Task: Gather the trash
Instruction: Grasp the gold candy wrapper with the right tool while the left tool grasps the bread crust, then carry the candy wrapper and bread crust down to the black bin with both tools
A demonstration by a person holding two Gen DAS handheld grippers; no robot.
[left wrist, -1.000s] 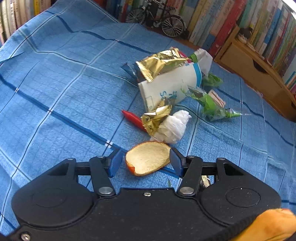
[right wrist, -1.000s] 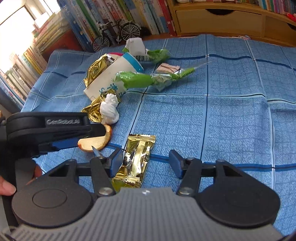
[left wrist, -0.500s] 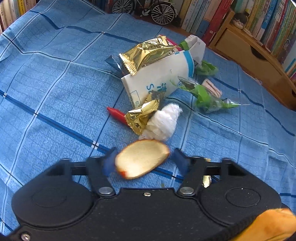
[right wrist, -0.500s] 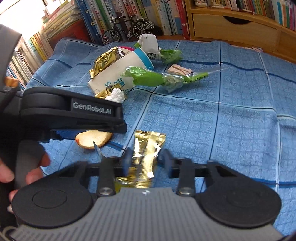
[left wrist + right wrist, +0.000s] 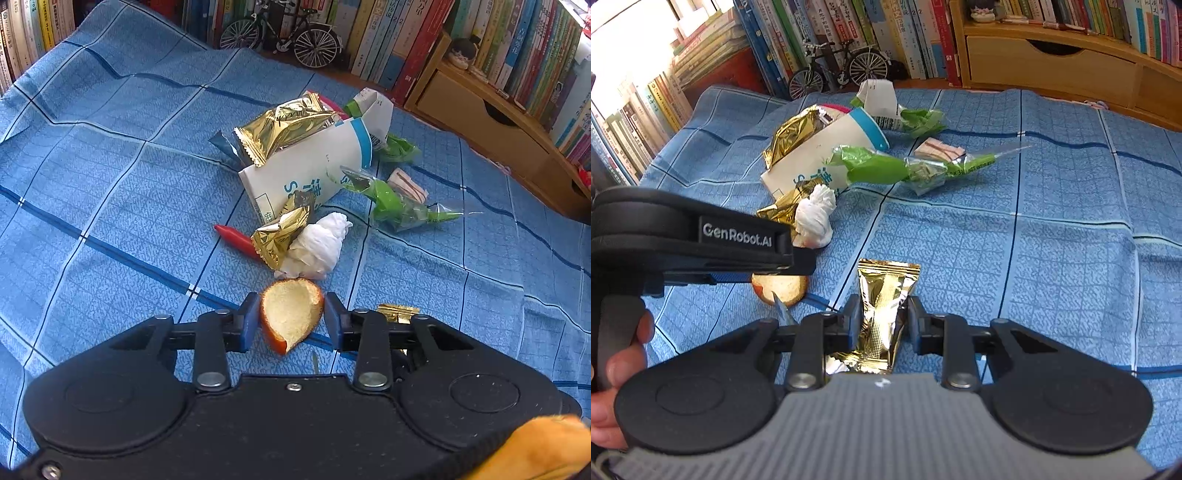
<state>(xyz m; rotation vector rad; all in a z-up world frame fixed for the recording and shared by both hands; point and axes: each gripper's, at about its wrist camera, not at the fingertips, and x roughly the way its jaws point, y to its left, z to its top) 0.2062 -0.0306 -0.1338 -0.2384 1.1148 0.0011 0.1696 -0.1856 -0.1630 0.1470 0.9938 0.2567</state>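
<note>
My left gripper (image 5: 290, 320) is shut on a piece of orange peel (image 5: 291, 312), lifted a little above the blue checked cloth (image 5: 110, 206). In the right wrist view the same peel (image 5: 781, 290) shows under the left gripper's black body (image 5: 701, 240). My right gripper (image 5: 881, 319) is shut on a gold foil wrapper (image 5: 884, 306), which sticks forward between the pads. Behind both lies a heap of trash: a white tissue ball (image 5: 317, 245), a small crumpled gold wrapper (image 5: 282, 234), a red piece (image 5: 234, 236), a white and blue packet (image 5: 306, 170), a large gold bag (image 5: 284, 127) and green plastic wrap (image 5: 397, 206).
Bookshelves line the back, with a model bicycle (image 5: 280, 35) before them and a wooden drawer unit (image 5: 491, 125) at the right. A person's hand (image 5: 613, 373) grips the left handle. A small pink-striped packet (image 5: 940, 149) lies by the green wrap.
Both grippers closed: the left onto the orange peel, the right onto the gold wrapper. Both have risen and the peel has tilted up off the cloth.
</note>
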